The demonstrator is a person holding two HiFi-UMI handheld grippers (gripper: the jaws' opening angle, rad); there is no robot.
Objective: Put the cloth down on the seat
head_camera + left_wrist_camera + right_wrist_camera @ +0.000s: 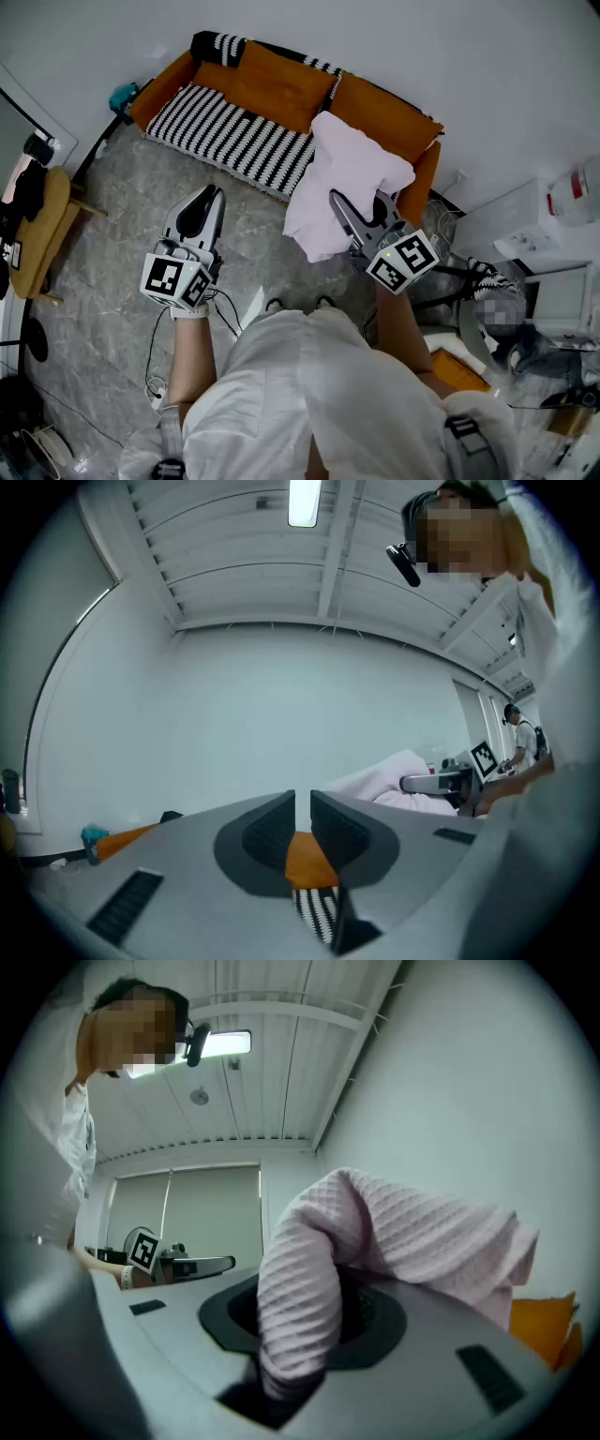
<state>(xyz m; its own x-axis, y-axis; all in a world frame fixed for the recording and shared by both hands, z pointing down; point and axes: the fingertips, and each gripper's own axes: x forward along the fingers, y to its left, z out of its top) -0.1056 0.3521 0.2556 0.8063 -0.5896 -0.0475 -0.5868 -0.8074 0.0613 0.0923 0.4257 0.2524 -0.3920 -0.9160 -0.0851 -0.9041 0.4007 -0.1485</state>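
A pale pink waffle cloth [347, 159] hangs in the air in front of the right end of an orange sofa [281, 84]. My right gripper [358, 202] is shut on it. In the right gripper view the cloth [403, 1232] drapes over both jaws and fills the gap between them. The sofa seat carries a black-and-white striped cover [234, 131], bare to the left of the cloth. My left gripper [208, 192] is held above the floor in front of the seat, shut with nothing in it. Its tips [302, 803] show only a thin slit, with the sofa beyond.
A striped cushion [217, 45] lies on the sofa's left back corner, and a teal object [122, 94] sits beside its left arm. A round wooden table [42, 225] stands at the far left. White furniture [534, 234] and clutter crowd the right. Cables [155, 356] trail on the floor.
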